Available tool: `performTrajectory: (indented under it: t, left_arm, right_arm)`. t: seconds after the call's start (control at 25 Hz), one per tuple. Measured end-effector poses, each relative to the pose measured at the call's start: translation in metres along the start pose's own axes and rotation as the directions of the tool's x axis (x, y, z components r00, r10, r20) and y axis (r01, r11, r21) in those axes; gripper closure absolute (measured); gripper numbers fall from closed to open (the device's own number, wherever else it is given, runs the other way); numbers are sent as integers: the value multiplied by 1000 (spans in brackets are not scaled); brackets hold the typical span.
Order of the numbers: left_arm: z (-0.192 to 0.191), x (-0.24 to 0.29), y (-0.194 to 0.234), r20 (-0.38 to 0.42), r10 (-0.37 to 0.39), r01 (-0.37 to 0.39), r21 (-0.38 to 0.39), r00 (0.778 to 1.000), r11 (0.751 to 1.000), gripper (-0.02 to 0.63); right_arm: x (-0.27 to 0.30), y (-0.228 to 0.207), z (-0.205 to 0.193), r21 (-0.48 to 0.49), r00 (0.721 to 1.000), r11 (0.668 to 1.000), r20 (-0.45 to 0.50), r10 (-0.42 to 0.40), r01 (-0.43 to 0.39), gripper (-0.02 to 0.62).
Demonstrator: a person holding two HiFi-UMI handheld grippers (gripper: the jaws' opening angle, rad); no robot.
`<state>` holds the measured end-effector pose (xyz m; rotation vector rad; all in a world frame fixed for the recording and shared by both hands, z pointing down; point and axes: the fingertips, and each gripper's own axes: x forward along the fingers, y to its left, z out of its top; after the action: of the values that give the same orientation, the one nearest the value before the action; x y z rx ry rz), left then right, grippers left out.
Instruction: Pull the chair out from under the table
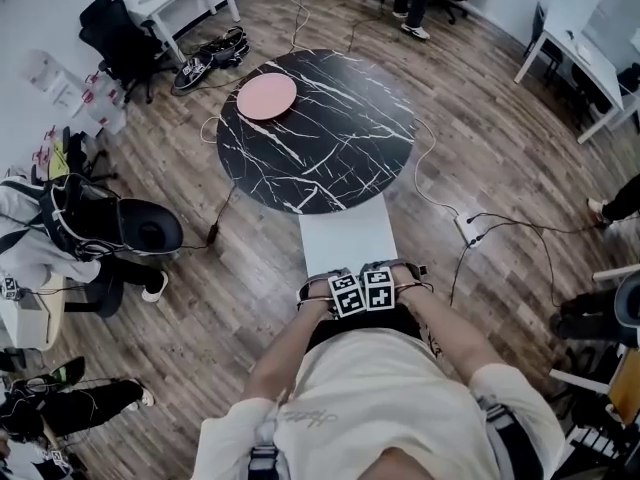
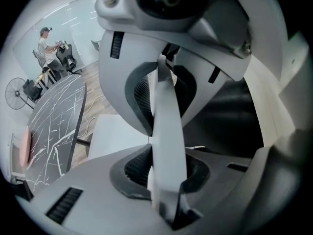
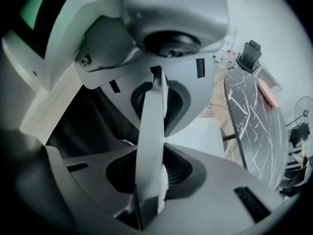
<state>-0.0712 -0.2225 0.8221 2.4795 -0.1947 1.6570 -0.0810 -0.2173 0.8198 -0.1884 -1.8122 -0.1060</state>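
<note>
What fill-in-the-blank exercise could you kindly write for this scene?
The left tool and right tool both grip the ___.
The plate on the table is coloured ___.
The table's top is ___ in shape.
Missing words: chair; pink; round.

Far edge of the chair (image 1: pixel 348 236) out of sight beneath the rim of the table (image 1: pixel 330 158), its legs likewise unseen.

On table (image 1: pixel 335 143), plate (image 1: pixel 266 96); at its near edge, chair (image 1: pixel 348 236).
</note>
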Motion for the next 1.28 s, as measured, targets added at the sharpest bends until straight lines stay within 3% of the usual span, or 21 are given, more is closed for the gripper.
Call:
performTrajectory:
  t: [1.28]
  left_arm:
    - [-5,6,-117,-7,-7,7,-79,1000,997,517]
  right_arm:
    - [4,119,0,-50,998,997,5,61,-61,506]
